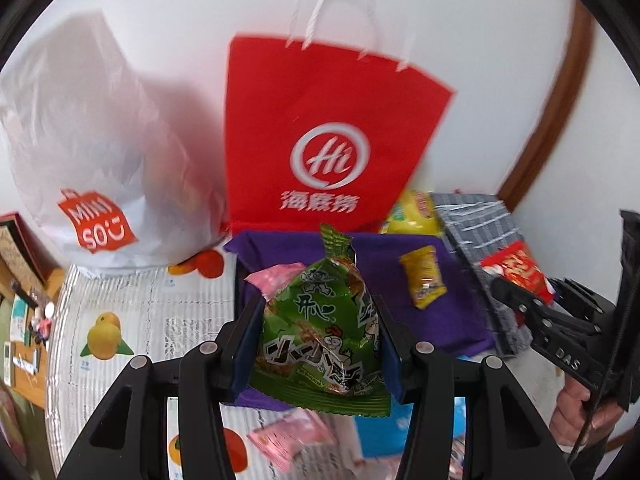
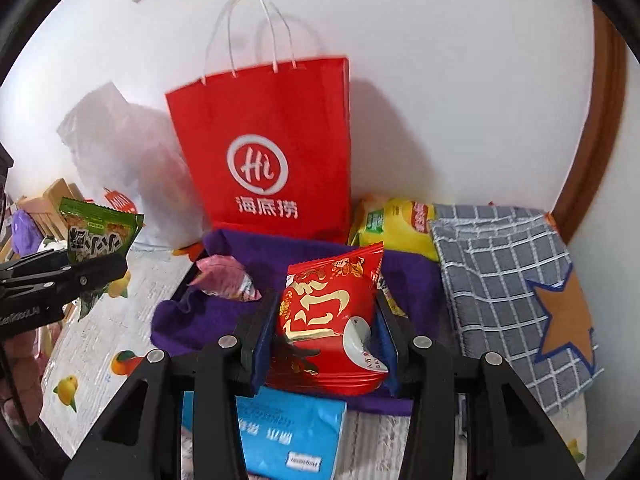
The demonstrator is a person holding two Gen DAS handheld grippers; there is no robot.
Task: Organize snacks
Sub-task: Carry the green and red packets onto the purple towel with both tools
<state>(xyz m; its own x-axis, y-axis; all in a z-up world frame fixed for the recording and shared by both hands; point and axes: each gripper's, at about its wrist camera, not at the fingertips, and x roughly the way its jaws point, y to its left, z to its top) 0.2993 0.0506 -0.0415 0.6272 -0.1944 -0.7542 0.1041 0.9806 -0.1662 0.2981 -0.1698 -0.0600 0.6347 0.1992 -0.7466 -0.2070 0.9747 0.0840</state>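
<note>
Left gripper [image 1: 320, 344] is clamped on a green snack packet [image 1: 324, 332], its blue-padded fingers [image 1: 250, 344] pressing both sides. This packet is a puffed pillow of glossy green foil with bold black-and-white characters, a small cartoon chicken and crimped, serrated ends; it is held upright above the near edge of a purple cloth [image 1: 376, 280]. Seen from the right wrist, the same packet [image 2: 100, 232] hangs at the far left, clear of the desk.

Right gripper [image 2: 326, 340] is closed on a red snack packet [image 2: 332, 320], likewise pinched at its sides. It is shiny red with large gold-edged white characters, a white patch at its lower corner and a zigzag top edge, and it hangs over the purple cloth [image 2: 224, 320], just above a blue tissue pack [image 2: 288, 428].

On the purple cloth lie a pink packet [image 2: 224, 276] toward the left and a small yellow packet [image 1: 423, 276] toward the right. Another pink packet [image 1: 292, 440] lies on the fruit-printed desk [image 1: 132, 304] below the left gripper.

Behind the cloth a red paper bag [image 2: 272, 148] with white handles stands upright against the wall; its contents cannot be seen. Left of it slumps a white plastic bag [image 1: 100, 152] with a red logo, its inside also hidden. Right of the red bag, a yellow chip bag [image 2: 396, 228] leans beside a grey checked cloth [image 2: 504, 280] bearing an orange star.
</note>
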